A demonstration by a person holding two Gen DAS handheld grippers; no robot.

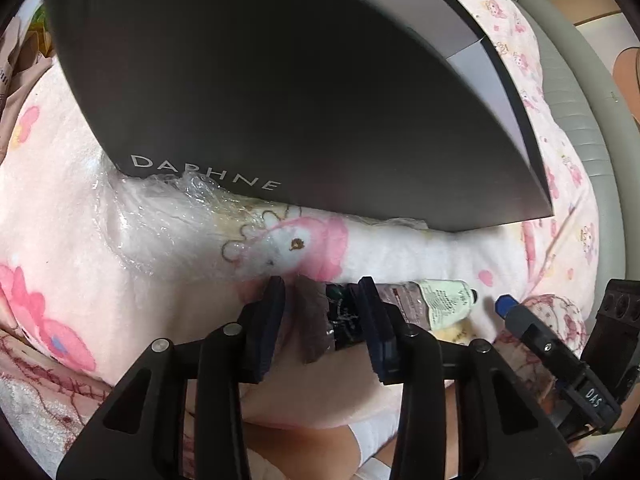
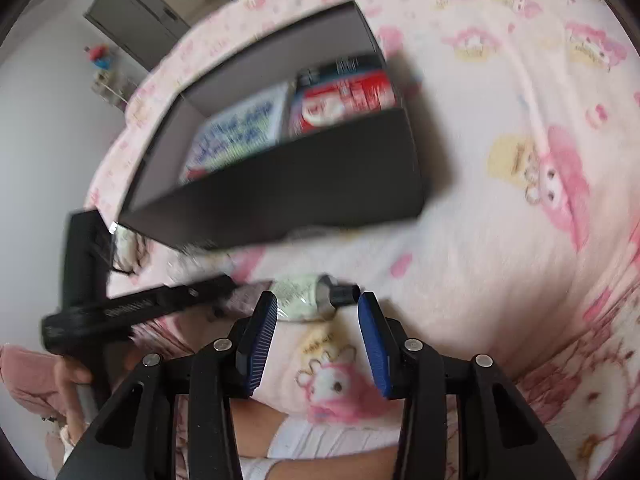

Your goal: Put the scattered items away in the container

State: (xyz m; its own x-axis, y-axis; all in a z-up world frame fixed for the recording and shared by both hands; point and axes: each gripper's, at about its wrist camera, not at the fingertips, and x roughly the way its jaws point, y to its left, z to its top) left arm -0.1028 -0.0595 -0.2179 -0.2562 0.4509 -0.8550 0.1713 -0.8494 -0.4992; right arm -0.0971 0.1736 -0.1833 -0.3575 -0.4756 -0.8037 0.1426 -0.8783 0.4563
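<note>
A squeezed tube (image 1: 436, 304) with a pale green label and a black cap lies on the pink cartoon blanket (image 1: 72, 216), just in front of the dark box (image 1: 280, 92) marked DAPHNE. Its flat crimped end sits between the jaws of my left gripper (image 1: 321, 286); the right pad is against it, the left pad stands clear, so this gripper is open. My right gripper (image 2: 317, 300) is open and empty, with the tube (image 2: 300, 294) and its cap just beyond its tips. The box (image 2: 280, 192) holds a blue-and-white packet (image 2: 236, 132) and a red one (image 2: 340, 100).
Crumpled clear plastic film (image 1: 172, 200) lies by the box's near edge. A person's leg in white cloth (image 2: 320, 440) is below both grippers. A grey cabinet (image 2: 132, 20) stands beyond the bed, and beige padding (image 1: 580, 128) borders the blanket on the right.
</note>
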